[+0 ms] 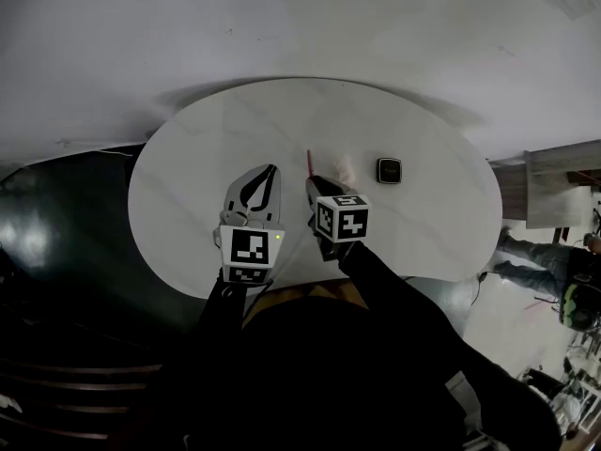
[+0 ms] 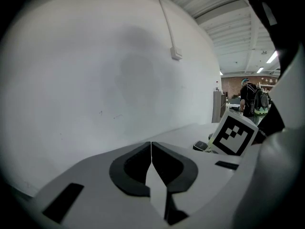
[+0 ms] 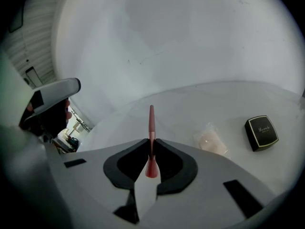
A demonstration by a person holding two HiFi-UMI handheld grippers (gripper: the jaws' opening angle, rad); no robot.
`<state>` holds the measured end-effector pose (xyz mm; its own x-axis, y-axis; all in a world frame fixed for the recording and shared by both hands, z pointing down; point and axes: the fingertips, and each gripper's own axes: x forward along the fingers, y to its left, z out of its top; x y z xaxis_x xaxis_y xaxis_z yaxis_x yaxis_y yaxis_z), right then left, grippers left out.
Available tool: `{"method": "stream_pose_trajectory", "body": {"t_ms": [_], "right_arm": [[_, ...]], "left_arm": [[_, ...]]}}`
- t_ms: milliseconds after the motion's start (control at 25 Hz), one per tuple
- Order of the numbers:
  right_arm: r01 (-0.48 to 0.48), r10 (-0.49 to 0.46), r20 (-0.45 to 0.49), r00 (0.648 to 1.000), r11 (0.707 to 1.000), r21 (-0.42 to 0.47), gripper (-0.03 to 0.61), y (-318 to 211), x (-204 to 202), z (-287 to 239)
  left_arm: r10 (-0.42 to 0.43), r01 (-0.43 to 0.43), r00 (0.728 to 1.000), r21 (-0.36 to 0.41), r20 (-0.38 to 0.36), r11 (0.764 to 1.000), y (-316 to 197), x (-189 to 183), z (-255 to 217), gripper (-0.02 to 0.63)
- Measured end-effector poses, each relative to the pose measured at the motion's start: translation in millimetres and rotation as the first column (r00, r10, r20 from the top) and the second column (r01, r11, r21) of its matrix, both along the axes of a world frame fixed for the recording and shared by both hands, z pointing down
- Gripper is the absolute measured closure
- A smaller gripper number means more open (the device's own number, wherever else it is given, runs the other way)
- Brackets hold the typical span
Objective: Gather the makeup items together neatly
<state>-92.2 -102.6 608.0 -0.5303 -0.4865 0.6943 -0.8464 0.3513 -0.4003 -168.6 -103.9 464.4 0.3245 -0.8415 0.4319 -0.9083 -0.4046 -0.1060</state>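
Observation:
My right gripper (image 3: 151,142) is shut on a slim pink makeup brush (image 3: 151,128), whose handle sticks out forward past the jaws over the white oval table (image 1: 207,148). In the head view the brush (image 1: 310,161) points away from me, above the right gripper (image 1: 313,182). A clear packet with a pale pink puff (image 3: 211,140) lies to the right of it, and a black compact (image 3: 261,132) lies farther right. My left gripper (image 1: 266,175) hovers beside the right one, jaws shut and holding nothing (image 2: 151,147).
The table's front edge runs just under my arms; a dark floor (image 1: 56,224) lies to the left. A person with a backpack (image 2: 251,99) stands far off at the right. A grey cabinet (image 1: 554,191) stands right of the table.

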Motion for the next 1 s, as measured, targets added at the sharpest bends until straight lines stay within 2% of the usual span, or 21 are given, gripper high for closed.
{"method": "stream_pose_trajectory", "body": {"t_ms": [120, 240, 360, 480, 640, 800, 1000], "right_arm": [[0.004, -0.006, -0.045, 0.999, 1.000, -0.029, 0.512, -3, -3, 15], [-0.007, 0.002, -0.065, 0.998, 0.998, -0.064, 0.512, -8, -4, 26], [0.004, -0.013, -0.082, 0.997, 0.994, -0.113, 0.512, -10, -9, 36], [0.011, -0.025, -0.099, 0.995, 0.990, -0.141, 0.512, -9, -12, 39], [-0.042, 0.020, -0.128, 0.992, 0.984, -0.171, 0.512, -10, -6, 42], [-0.093, 0.068, -0.144, 0.987, 0.980, -0.177, 0.512, -14, 1, 45], [-0.119, 0.090, -0.147, 0.985, 0.973, -0.200, 0.512, -10, 5, 47]], "left_arm": [[-0.005, 0.005, 1.000, -0.012, -0.017, 1.000, -1, -1, 5, 0.595], [-0.002, 0.002, 1.000, -0.025, 0.000, 1.000, -3, -4, 9, 0.595], [-0.015, 0.014, 0.999, -0.032, -0.037, 0.999, -6, -4, 14, 0.595], [-0.013, 0.012, 0.999, -0.036, -0.041, 0.999, -8, -5, 16, 0.595], [-0.005, 0.004, 1.000, -0.042, -0.018, 0.999, -12, -9, 17, 0.595], [-0.015, 0.013, 0.999, -0.046, -0.048, 0.999, -14, -9, 20, 0.595], [-0.013, 0.011, 0.999, -0.051, -0.049, 0.999, -17, -9, 21, 0.595]]}}
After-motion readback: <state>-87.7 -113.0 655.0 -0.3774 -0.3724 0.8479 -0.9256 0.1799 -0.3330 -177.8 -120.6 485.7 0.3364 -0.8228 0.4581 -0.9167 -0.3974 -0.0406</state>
